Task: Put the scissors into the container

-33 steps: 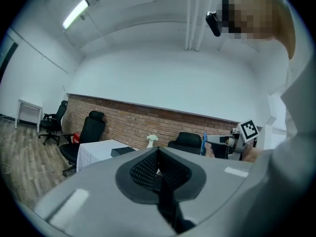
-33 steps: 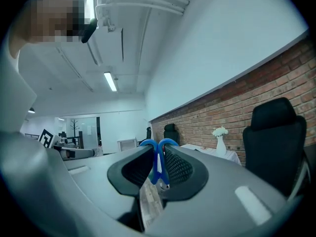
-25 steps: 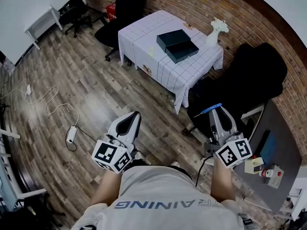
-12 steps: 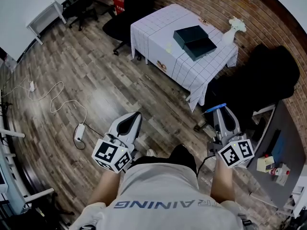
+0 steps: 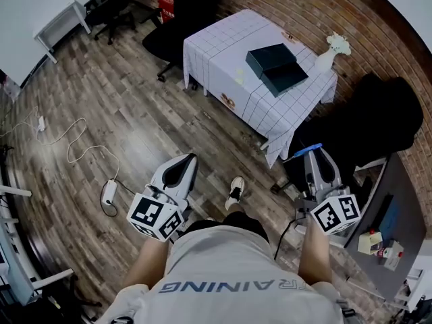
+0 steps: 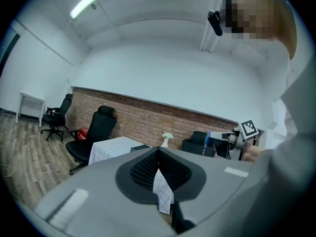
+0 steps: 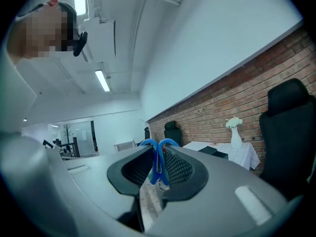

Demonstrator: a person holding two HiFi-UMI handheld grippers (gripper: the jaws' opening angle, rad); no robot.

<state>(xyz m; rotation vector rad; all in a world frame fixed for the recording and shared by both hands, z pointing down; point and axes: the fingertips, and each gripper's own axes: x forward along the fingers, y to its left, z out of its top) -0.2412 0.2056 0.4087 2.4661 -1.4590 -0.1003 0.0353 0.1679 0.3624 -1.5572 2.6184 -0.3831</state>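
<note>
Blue-handled scissors [image 7: 158,147] stick up between the pads of my right gripper [image 7: 158,157], which is shut on them; in the head view their blue tip [image 5: 305,151] shows at the front of the right gripper [image 5: 312,155]. The dark container [image 5: 271,57] lies beside its lid [image 5: 286,79] on the checked tablecloth [image 5: 223,46], well ahead of both grippers. In the right gripper view the container [image 7: 217,153] shows small in the distance. My left gripper [image 5: 187,160] is held at waist height, its jaws [image 6: 158,154] together with nothing in them.
A white vase [image 5: 332,47] stands at the table's far corner. Black office chairs stand behind the table [image 5: 179,19] and to its right [image 5: 381,117]. A cable with a power strip [image 5: 108,193] lies on the wooden floor. A grey desk [image 5: 395,211] with small items is at right.
The view has shifted as the person walks: the table has slid right, and a shoe now shows stepping forward. Both grippers keep their pose, scissors still held.
</note>
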